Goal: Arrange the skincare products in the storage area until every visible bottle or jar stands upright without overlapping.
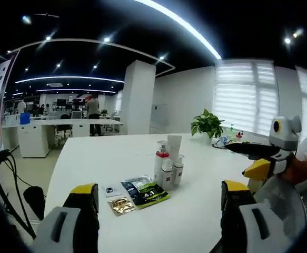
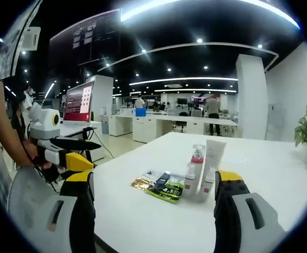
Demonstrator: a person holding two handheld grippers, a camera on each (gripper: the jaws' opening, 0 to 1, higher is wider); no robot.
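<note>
On the white tabletop (image 1: 116, 158): upright white skincare bottles (image 1: 168, 167) straight ahead.
Both your claws, left claw (image 1: 158, 197) and right claw (image 2: 153, 190), hang spread and empty; right looks nearer.

table (image 1: 116, 158): smooth matt white | sachets (image 1: 142, 194): glossy foil | bottles (image 1: 168, 167): glossy plastic

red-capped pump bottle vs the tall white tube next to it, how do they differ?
The pump bottle has a red collar under a clear pump cap; the tube is plain white. The tube stands taller than the pump bottle. The pump bottle looks round with a narrow top, while the tube is flat and widens upward in the right gripper view. Both stand upright, side by side, on the white table.
</note>
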